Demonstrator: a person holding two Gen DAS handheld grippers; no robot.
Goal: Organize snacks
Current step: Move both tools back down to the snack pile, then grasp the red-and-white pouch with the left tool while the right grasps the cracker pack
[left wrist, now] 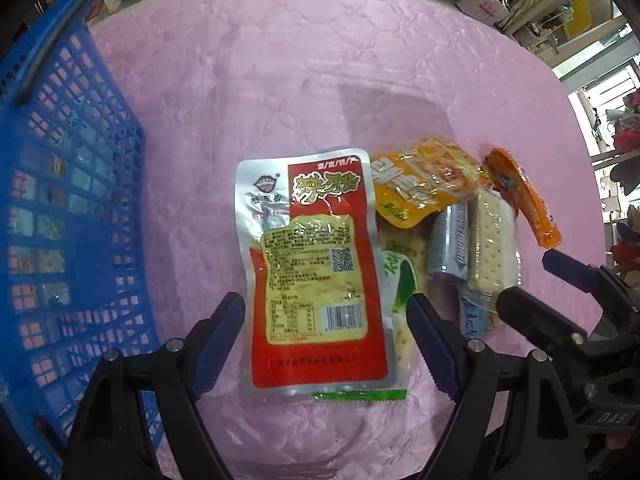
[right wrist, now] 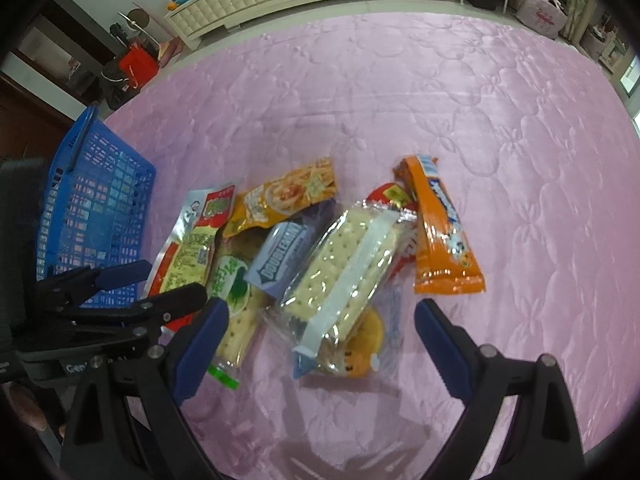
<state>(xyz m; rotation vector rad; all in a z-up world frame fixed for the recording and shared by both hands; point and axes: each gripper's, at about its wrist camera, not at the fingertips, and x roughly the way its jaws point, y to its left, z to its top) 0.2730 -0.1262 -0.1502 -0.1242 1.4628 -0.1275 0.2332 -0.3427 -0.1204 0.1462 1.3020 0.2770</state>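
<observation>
Currently blue plastic lattice basket (left wrist: 60,208) at 9 o'clock, left gripper (left wrist: 326,340) jaws apart straddling red-and-silver foil snack pouch (left wrist: 312,268), snack pile on pink quilted cloth (right wrist: 440,100), right gripper (right wrist: 320,332) jaws apart over clear-wrapped cracker pack (right wrist: 344,264), orange wrapper bar (right wrist: 444,236) at 3 o'clock.

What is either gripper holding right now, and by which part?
Nothing. The left gripper is open, its fingers either side of the red and silver pouch without closing on it. The right gripper is open above the cracker pack.
</observation>
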